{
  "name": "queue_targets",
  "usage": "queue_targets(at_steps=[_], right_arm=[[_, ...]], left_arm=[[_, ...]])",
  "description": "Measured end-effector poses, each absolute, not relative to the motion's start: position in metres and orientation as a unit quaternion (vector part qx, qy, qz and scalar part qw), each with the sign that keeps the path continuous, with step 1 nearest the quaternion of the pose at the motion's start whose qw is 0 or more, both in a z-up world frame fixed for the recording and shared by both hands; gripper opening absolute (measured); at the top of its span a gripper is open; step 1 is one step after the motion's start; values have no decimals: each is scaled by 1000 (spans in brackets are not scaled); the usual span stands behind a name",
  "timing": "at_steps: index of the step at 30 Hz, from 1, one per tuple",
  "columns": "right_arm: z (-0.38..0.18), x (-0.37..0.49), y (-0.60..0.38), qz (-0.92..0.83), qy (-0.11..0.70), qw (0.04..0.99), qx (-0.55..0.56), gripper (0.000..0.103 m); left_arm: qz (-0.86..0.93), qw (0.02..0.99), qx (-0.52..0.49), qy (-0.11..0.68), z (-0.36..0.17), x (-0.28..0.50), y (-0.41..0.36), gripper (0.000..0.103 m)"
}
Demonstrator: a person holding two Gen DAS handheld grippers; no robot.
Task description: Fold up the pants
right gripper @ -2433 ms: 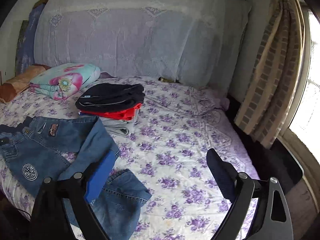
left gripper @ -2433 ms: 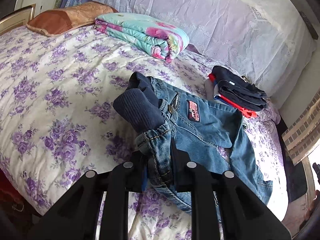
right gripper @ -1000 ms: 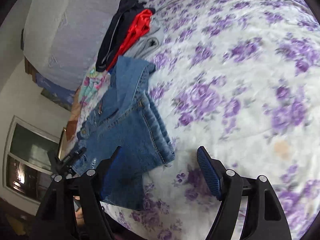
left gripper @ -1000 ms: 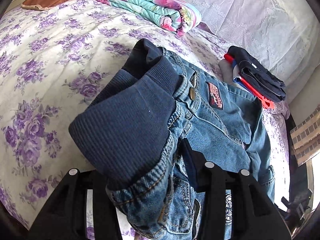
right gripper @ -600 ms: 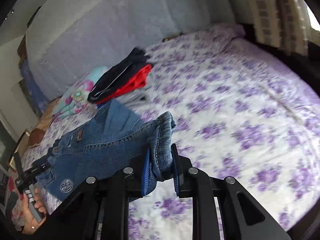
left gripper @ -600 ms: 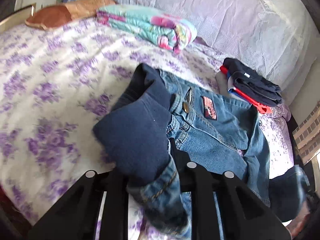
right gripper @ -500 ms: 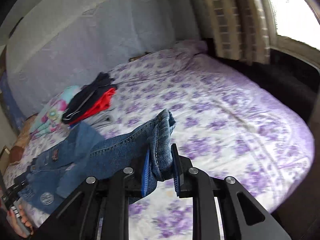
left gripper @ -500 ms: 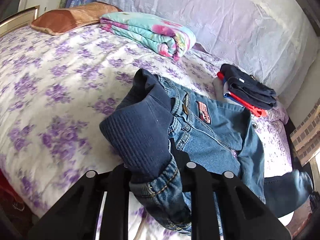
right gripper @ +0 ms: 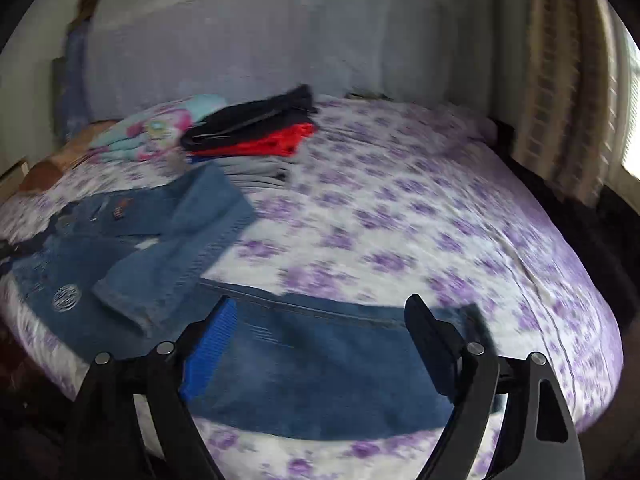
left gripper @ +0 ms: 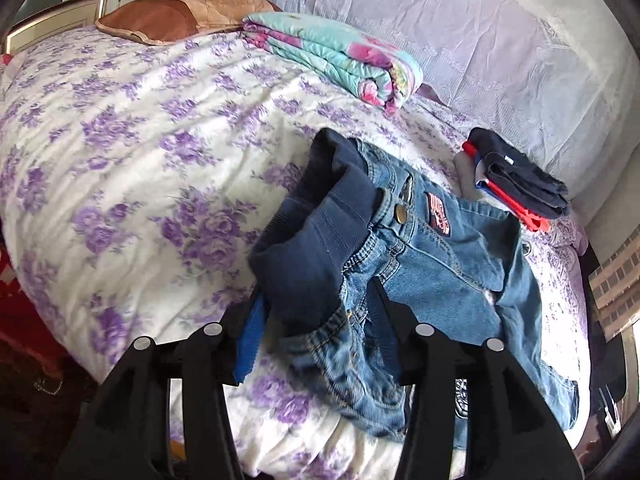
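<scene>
A pair of blue jeans [left gripper: 452, 256] with a dark knit waistband lies on the floral bed [left gripper: 120, 152]. My left gripper [left gripper: 316, 320] has its jaws apart around the bunched waistband, which sits loosely between them. In the right wrist view the jeans [right gripper: 132, 256] spread at the left. One leg [right gripper: 320, 364] lies flat along the bed's near edge, under my right gripper [right gripper: 320, 340], which is open and holds nothing. The other leg [right gripper: 192, 240] is folded over the seat.
A stack of folded clothes [left gripper: 520, 184], dark on top with red below, sits past the jeans, and shows in the right wrist view [right gripper: 256, 132]. A folded floral quilt [left gripper: 332, 56] and a brown pillow [left gripper: 176, 20] lie near the headboard. Curtains [right gripper: 560, 80] hang at the right.
My right gripper was shut on a jeans leg cuff and held it up; now it is open and the leg lies flat on the bed. My left gripper's jaws have spread around the waistband.
</scene>
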State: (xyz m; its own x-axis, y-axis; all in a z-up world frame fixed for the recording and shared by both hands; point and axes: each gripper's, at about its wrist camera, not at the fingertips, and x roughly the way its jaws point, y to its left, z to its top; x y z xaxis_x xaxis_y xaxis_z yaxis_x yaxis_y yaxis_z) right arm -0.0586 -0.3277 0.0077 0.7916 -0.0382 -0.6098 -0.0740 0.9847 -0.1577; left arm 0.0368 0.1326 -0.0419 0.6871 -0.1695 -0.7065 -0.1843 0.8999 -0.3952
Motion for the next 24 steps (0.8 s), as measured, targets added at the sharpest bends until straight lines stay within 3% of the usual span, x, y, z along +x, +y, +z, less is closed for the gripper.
queue_targets(at_steps=[4, 8, 11, 12, 13, 14, 24], right_arm=[[-3, -42, -234, 88, 283, 924, -242, 88], [-27, -17, -192, 119, 299, 890, -324, 86], [-47, 0, -180, 129, 337, 859, -363, 83], [-54, 3, -178, 108, 340, 856, -375, 62], [-57, 12, -187, 91, 358, 853, -370, 13], [-52, 22, -199, 83, 376, 858, -339, 7], [50, 125, -440, -47, 391, 917, 59, 4]], left_arm=[[21, 902, -226, 369, -22, 13, 145, 48], [27, 916, -204, 344, 0, 1, 147, 60], [11, 918, -197, 343, 2, 7, 137, 60], [2, 917, -194, 348, 0, 12, 130, 60], [-6, 916, -188, 353, -2, 17, 122, 60], [-17, 915, -181, 361, -6, 25, 112, 60], [-40, 898, -120, 420, -51, 90, 50, 64]])
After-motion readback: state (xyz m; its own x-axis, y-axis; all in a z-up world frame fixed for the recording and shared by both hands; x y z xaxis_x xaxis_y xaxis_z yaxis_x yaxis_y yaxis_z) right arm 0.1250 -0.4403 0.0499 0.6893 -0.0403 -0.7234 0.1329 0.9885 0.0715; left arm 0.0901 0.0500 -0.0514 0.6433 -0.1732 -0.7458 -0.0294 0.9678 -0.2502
